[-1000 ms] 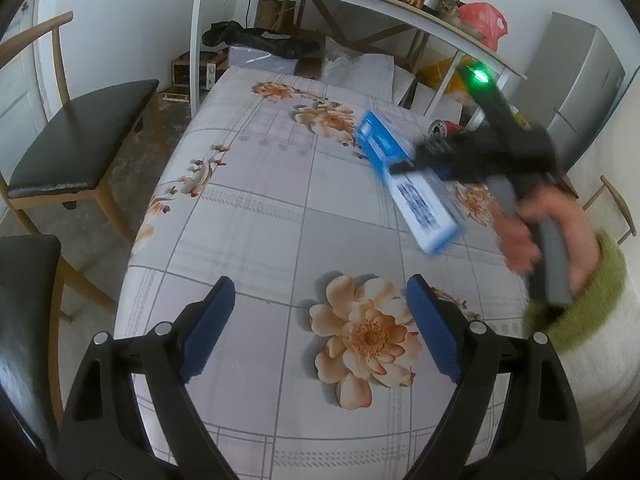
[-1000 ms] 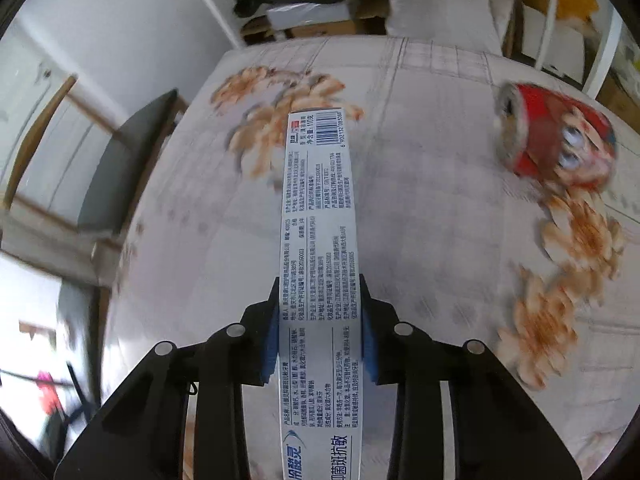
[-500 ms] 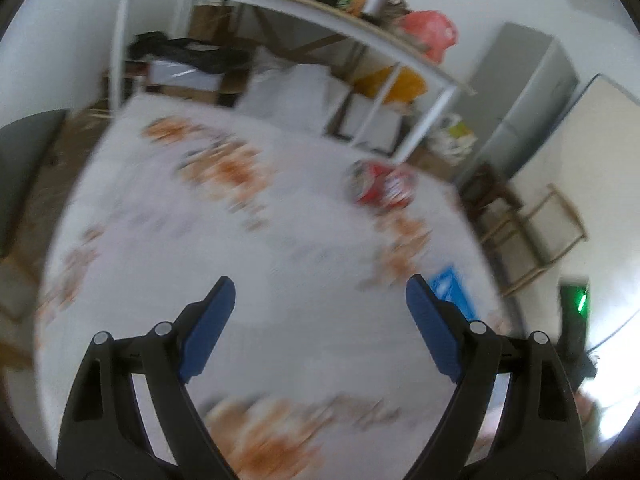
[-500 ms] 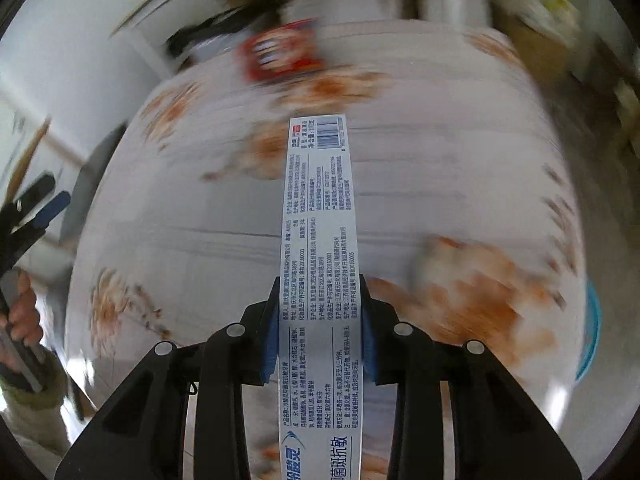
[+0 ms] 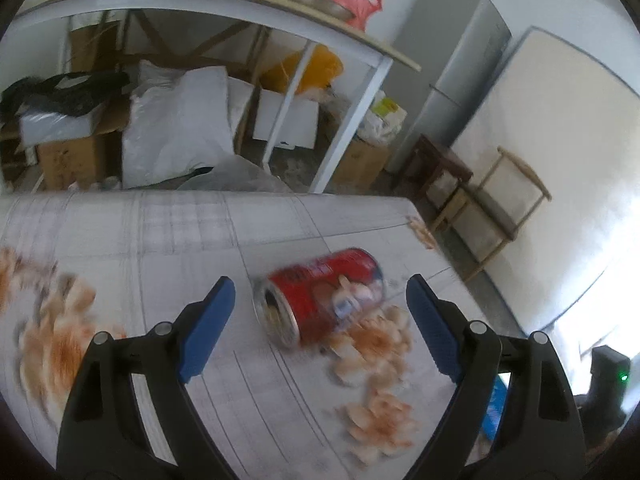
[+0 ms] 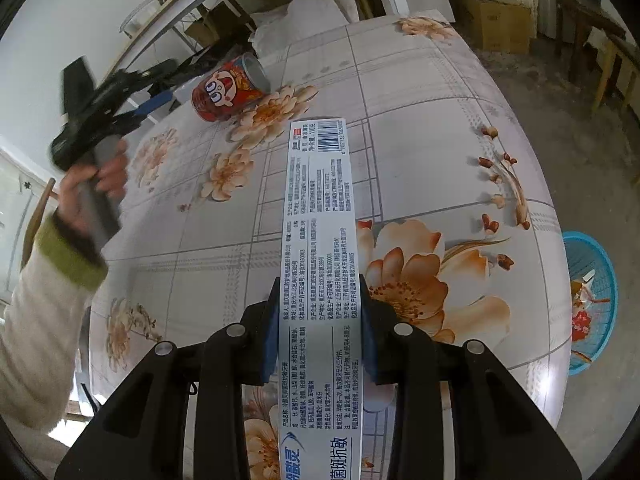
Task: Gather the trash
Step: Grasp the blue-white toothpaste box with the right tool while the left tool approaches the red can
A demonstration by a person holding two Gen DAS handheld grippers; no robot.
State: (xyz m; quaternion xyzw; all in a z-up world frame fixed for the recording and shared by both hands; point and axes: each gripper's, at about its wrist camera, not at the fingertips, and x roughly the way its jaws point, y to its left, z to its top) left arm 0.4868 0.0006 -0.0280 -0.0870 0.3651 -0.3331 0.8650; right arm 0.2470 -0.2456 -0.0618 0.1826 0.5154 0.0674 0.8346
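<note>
A red can [image 5: 320, 296] lies on its side on the floral tablecloth [image 5: 160, 232], its open end toward me. My left gripper [image 5: 320, 280] hovers just short of it, open, with the can framed between the blue fingers and untouched. In the right wrist view my right gripper [image 6: 320, 292] is shut on a long white and blue toothpaste box [image 6: 320, 200], held above the table [image 6: 420, 120]. The same can [image 6: 228, 88] shows at the far left there, with the left gripper [image 6: 156, 104] beside it in a person's hand [image 6: 92, 176].
A blue plastic basket [image 6: 592, 300] with some scraps in it stands on the floor past the table's right edge. Behind the table are a white shelf [image 5: 320, 32], boxes and bags, a grey fridge [image 5: 452, 72] and wooden stools [image 5: 480, 208].
My left gripper swung across the table to the red can, which now sits between its open fingers. My right gripper carried the box toward the table's right side, bringing the blue basket into view.
</note>
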